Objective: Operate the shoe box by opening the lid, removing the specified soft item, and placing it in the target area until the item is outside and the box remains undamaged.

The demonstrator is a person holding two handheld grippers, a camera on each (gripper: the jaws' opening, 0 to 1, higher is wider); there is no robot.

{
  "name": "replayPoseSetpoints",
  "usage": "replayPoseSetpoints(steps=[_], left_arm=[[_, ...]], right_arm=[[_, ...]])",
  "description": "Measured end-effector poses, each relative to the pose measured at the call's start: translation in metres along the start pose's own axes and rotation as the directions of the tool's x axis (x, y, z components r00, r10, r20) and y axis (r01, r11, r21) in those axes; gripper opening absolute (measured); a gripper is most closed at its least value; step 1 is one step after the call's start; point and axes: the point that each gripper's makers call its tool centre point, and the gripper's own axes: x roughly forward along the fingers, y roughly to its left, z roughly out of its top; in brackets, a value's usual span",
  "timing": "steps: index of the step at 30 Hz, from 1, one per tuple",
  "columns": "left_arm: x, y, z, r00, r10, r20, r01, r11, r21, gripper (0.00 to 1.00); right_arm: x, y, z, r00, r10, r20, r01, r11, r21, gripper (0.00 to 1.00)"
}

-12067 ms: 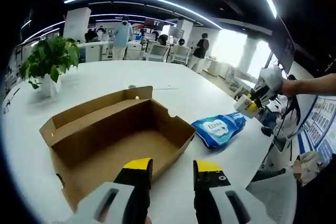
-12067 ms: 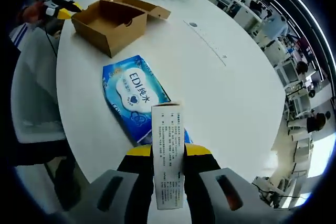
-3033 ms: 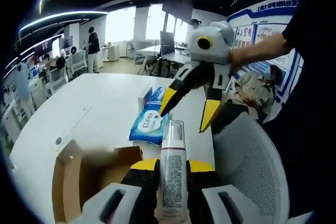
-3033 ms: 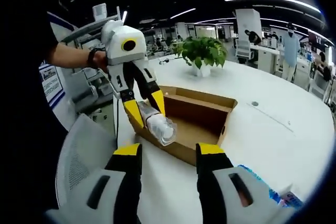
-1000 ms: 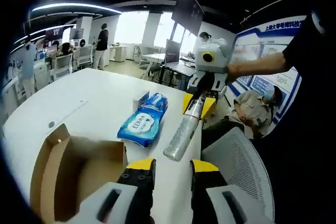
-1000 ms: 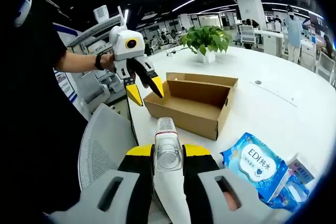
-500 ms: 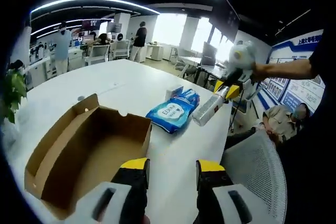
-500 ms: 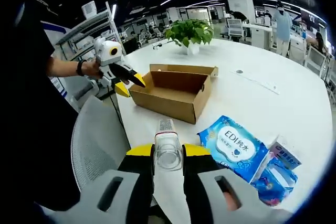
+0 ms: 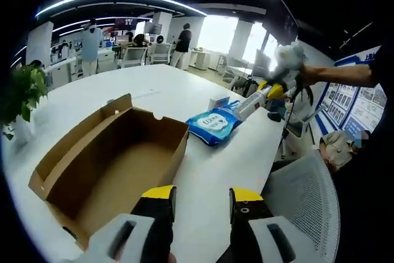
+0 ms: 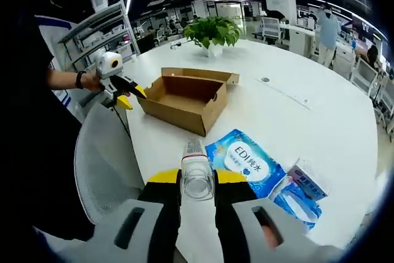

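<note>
Rising from the bottom of the left gripper view, the left gripper (image 9: 201, 200) has its jaws apart with nothing between them. Just beyond lies the cardboard box (image 9: 104, 167), lid off, on the white table (image 9: 228, 152). Farther, at centre right, rests the blue wipes pack (image 9: 215, 125). In the right gripper view the right gripper (image 10: 197, 182) is clamped on a clear bottle (image 10: 197, 177) at lower centre; a bare forearm (image 10: 61, 79) at centre left extends toward the box.
</note>
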Motion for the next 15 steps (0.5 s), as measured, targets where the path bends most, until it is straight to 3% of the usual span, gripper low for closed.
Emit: replayPoseSetpoints(steps=[8, 15], left_arm=[[-0.008, 0.007, -0.007, 0.999, 0.038, 0.009, -0.038, 0.999, -0.038, 0.35], [-0.019, 0.016, -0.013, 0.996, 0.083, 0.021, -0.082, 0.994, -0.066, 0.35]], right_arm=[[-0.002, -0.030, 0.012, 0.997, -0.040, -0.065, 0.036, 0.998, -0.056, 0.17], [-0.001, -0.065, 0.020, 0.985, -0.085, -0.153, 0.065, 0.989, -0.132, 0.17]])
